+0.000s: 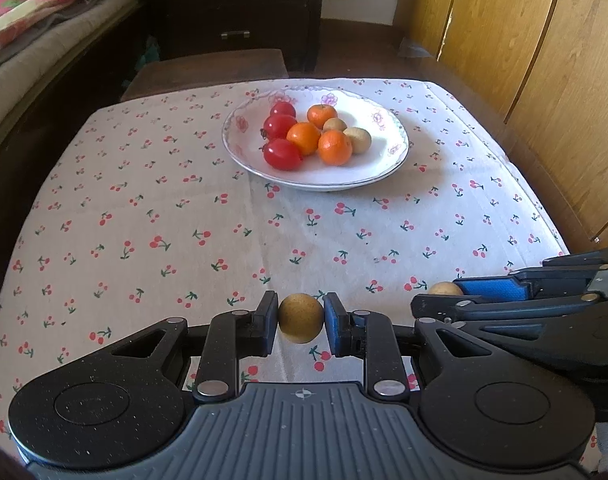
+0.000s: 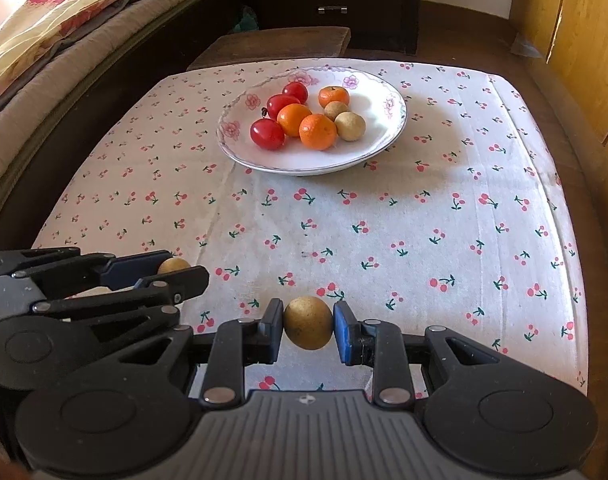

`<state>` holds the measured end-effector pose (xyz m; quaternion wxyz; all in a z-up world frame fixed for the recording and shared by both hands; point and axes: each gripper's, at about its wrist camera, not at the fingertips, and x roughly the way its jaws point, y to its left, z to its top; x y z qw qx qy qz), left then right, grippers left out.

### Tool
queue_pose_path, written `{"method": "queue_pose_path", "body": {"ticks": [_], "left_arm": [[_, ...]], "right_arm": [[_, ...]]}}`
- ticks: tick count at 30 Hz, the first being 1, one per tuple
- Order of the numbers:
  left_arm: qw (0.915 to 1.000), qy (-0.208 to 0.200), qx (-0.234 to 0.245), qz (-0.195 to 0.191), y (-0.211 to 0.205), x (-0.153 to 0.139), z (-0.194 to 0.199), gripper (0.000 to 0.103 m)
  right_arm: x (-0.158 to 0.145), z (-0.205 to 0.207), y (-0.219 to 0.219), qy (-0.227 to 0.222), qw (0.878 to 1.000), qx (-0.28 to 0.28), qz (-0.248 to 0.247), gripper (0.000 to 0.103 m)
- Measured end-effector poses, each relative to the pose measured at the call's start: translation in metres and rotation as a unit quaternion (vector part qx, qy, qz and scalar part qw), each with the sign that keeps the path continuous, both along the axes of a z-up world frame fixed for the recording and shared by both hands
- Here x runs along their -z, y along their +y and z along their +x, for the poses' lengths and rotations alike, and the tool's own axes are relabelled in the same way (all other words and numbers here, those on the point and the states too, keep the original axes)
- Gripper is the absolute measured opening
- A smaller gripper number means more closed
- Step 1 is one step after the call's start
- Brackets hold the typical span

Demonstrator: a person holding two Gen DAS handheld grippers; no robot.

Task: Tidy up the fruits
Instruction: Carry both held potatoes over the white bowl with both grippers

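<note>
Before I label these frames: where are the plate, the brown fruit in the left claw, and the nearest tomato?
plate [image 1: 368,168], left wrist view, bare near rim.
brown fruit [image 1: 300,317], left wrist view, its middle.
nearest tomato [image 1: 281,154], left wrist view, its top.

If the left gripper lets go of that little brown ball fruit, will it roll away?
Probably. The brown fruit in the left hand-held gripper looks round, so it would likely roll on the flat tablecloth. Its skin looks dry and rough, so probably not slippery. It seems small and light.

black tool [image 1: 301,317], blue pads [image 1: 331,322]
</note>
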<state>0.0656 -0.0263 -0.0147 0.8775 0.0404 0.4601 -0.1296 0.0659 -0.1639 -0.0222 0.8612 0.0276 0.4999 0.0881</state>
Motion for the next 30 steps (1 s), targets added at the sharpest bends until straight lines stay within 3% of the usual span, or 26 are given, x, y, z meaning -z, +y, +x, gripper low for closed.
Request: {"method": "queue_pose_path", "body": {"ticks": [30], "left_arm": [[0.9994, -0.035, 0.005, 0.000, -0.003, -0.019, 0.017, 0.030]], "right_arm": [[-0.016, 0.022, -0.002, -0.026, 1.000, 0.011, 0.005, 0.029]]}}
